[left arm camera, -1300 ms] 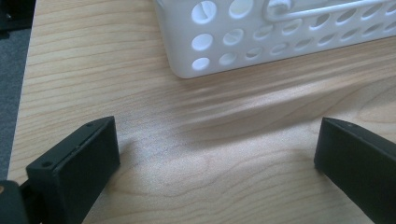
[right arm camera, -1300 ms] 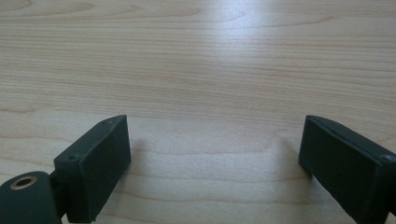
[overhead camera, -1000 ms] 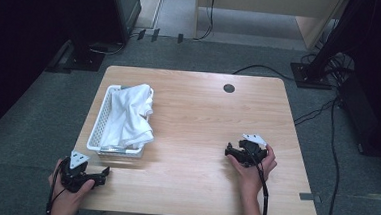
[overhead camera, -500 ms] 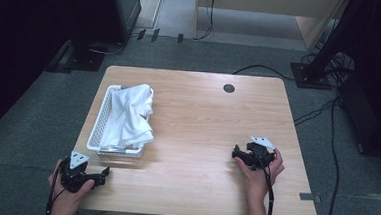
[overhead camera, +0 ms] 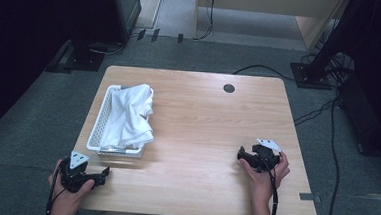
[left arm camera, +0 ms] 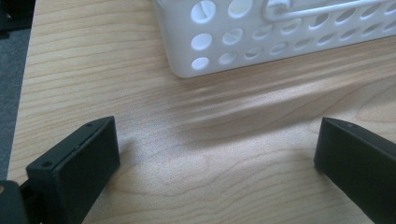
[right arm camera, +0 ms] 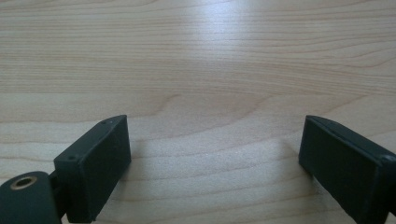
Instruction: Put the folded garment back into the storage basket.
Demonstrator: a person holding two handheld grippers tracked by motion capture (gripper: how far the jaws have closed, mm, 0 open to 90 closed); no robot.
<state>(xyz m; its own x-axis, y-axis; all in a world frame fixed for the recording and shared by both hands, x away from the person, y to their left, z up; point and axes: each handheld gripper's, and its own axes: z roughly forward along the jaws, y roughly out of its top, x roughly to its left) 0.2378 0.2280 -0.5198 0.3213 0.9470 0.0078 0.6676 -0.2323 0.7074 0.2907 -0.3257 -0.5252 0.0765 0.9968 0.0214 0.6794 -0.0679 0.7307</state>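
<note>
Lighting, high view: overhead light is falling evenly on the table (overhead camera: pixel 203 113); surroundings at 9 and 3 o'clock are sinking into near-black. The basket (overhead camera: pixel 97 132) is casting a soft shadow toward 6 o'clock. Focus is looking slightly soft throughout.
Left gripper view: the basket (left arm camera: pixel 280 42) is blurring mildly at 12 o'clock; its broad shadow is crossing the wood.
Right gripper view: pale glare is showing at 12 o'clock; jaw edges are softening near the frame's bottom.

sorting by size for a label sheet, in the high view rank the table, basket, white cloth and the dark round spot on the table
1. table
2. basket
3. white cloth, close to the basket
4. dark round spot
</note>
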